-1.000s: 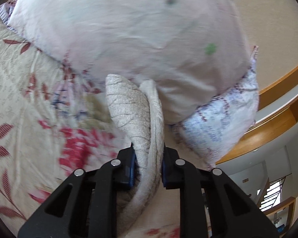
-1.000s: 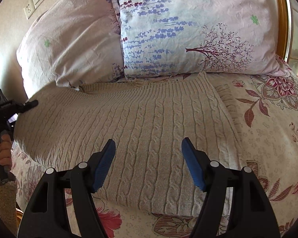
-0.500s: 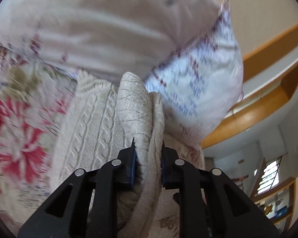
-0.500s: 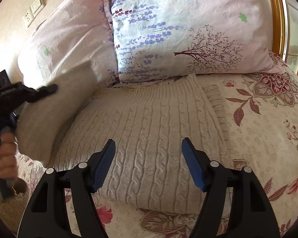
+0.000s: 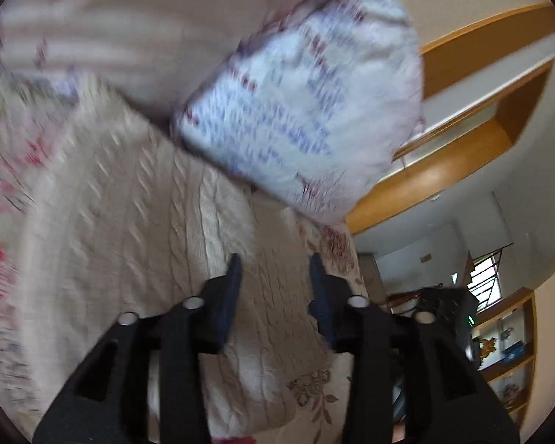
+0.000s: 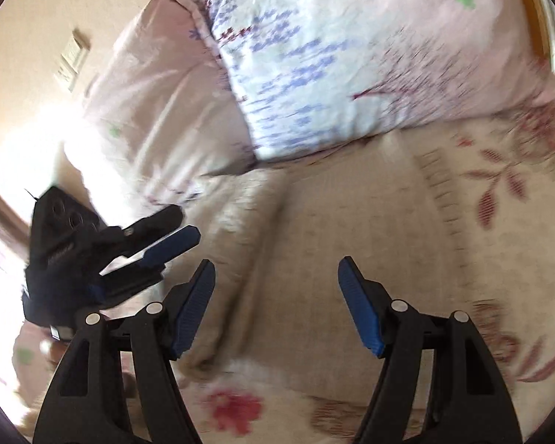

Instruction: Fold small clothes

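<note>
Beige cable-knit sweater (image 5: 137,199), floral bedsheet (image 6: 507,192), lavender-print pillow (image 6: 314,55)

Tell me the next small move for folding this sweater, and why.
Probably bring the right gripper down onto the sweater's right edge and close on it, to fold that side in. Both grippers are open and hold nothing; the left gripper hovers over the knit, whose left part already lies folded over. The blur hides the finer detail.

The beige cable-knit sweater (image 6: 333,259) lies on the floral-sheeted bed (image 6: 518,222) before my two claws. Behind it, two pillows sit side by side: the lavender-print pillow (image 6: 351,66) right of the plain pink pillow (image 6: 159,103).
</note>
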Demonstrator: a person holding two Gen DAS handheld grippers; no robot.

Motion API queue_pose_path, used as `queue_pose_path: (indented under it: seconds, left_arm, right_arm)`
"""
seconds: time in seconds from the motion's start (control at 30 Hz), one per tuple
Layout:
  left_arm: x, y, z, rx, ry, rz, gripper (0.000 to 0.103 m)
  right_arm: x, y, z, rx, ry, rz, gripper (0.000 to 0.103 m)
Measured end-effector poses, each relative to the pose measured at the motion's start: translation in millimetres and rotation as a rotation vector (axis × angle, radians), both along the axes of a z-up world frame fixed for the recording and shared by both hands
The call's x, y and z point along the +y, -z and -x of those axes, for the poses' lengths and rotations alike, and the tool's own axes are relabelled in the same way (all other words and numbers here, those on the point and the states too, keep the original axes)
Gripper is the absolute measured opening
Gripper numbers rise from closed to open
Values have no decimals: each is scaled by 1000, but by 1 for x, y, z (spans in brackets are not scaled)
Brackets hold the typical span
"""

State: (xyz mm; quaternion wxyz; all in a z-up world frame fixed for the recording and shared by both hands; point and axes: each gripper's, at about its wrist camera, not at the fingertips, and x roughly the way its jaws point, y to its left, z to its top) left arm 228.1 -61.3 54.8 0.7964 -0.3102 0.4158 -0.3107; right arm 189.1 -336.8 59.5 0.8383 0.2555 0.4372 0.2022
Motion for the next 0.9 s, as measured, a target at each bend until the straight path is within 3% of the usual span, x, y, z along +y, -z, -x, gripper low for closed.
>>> queue_pose_path:
  seconds: [0.07,0.2,0.33,0.47,0.6,0.83,0.9]
  left_arm:
    - [23,-9,9,-58,-78,-35,58]
    - [63,-2,9,-22,-209,-159,61]
    - [79,24,4,85,-217,-199,61]
    - [74,35,7,101,-182,-257,62]
    - [70,37,8,99,-156,-263,62]
    - [67,53,5,152,-120,-178,62]
    - [71,54,6,157,-118,-169,62]
  right_arm:
    - [0,4,-9,52,-29,-99,70]
    - [8,20,-26,172,-77,-246,70]
    - [23,34,-41,230,-78,-256,70]
    - [37,38,-48,233,-88,-216,70]
    - [50,37,-53,218,-109,-176,66]
    - [61,49,-61,234,-123,-206,52]
    - [62,53,-64,239,-106,-221,42]
